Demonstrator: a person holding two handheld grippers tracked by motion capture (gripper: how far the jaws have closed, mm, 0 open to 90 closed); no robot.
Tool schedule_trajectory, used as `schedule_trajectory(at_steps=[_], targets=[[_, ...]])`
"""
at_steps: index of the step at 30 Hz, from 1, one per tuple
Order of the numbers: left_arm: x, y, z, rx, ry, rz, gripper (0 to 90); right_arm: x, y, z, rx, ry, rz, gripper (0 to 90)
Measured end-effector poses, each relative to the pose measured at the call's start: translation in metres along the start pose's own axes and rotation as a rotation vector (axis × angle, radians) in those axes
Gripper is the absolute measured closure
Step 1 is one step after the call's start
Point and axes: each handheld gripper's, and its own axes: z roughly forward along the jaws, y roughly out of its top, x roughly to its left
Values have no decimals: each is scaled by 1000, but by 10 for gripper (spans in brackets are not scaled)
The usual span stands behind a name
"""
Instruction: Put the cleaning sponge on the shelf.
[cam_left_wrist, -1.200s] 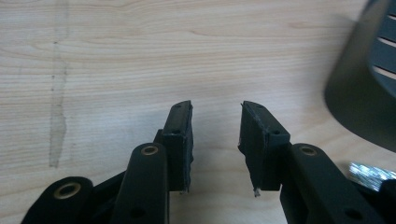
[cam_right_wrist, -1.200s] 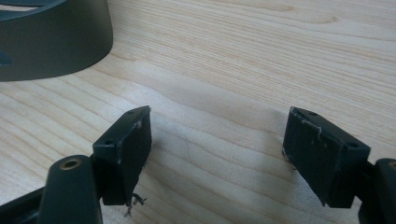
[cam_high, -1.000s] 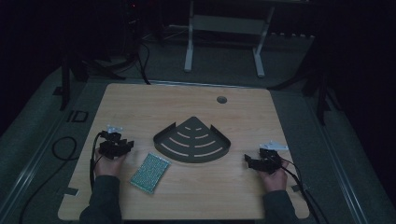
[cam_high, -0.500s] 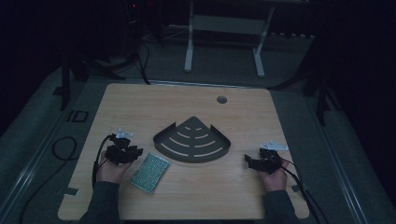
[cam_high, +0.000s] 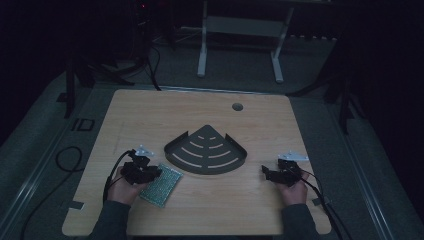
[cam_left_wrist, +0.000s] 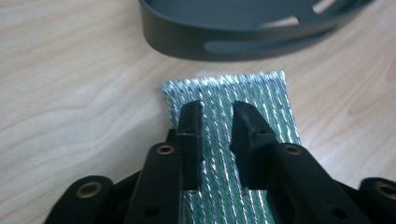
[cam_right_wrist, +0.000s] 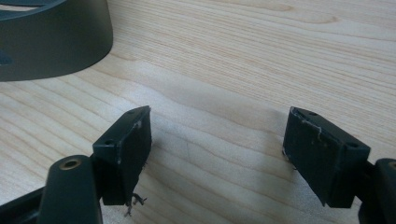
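Observation:
A green perforated circuit board (cam_high: 161, 185) lies flat on the wooden table (cam_high: 150, 115), left of centre near the front. My left gripper (cam_high: 142, 170) sits at its left edge. In the left gripper view the board (cam_left_wrist: 243, 88) runs under the gripper (cam_left_wrist: 217, 121), whose jaws stand a narrow gap apart just above it, with nothing between them. A dark fan-shaped slotted tray (cam_high: 206, 150) rests mid-table, its wall (cam_left_wrist: 233, 32) just beyond the board. My right gripper (cam_high: 280, 174) rests at the front right, its jaws (cam_right_wrist: 217, 116) wide open over bare wood, the tray (cam_right_wrist: 46, 42) off to its left.
A round cable hole (cam_high: 237, 106) sits near the table's far edge. A black cable (cam_high: 65, 160) loops on the floor to the left. A white metal stand (cam_high: 240, 30) is on the floor behind the table.
My left gripper has moved right and toward the front, from beside the board to over its left edge. The right gripper has stayed put.

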Motion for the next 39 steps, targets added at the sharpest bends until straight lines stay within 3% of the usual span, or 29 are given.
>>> schedule_trajectory(at_steps=[6, 10, 18, 25, 39], targets=[[-6, -3, -3, 18, -16, 33, 833, 0, 0, 0, 0, 0, 0, 231], [-10, -5, -1, 56, -19, 62, 895, 0, 0, 0, 0, 0, 0, 231], [-15, -9, 4, 107, -24, 78, 899, 0, 0, 0, 0, 0, 0, 231], [-10, -10, 8, 112, -1, 63, 898, 0, 0, 0, 0, 0, 0, 231], [14, -7, 6, 128, 61, 25, 899, 0, 0, 0, 0, 0, 1, 231]])
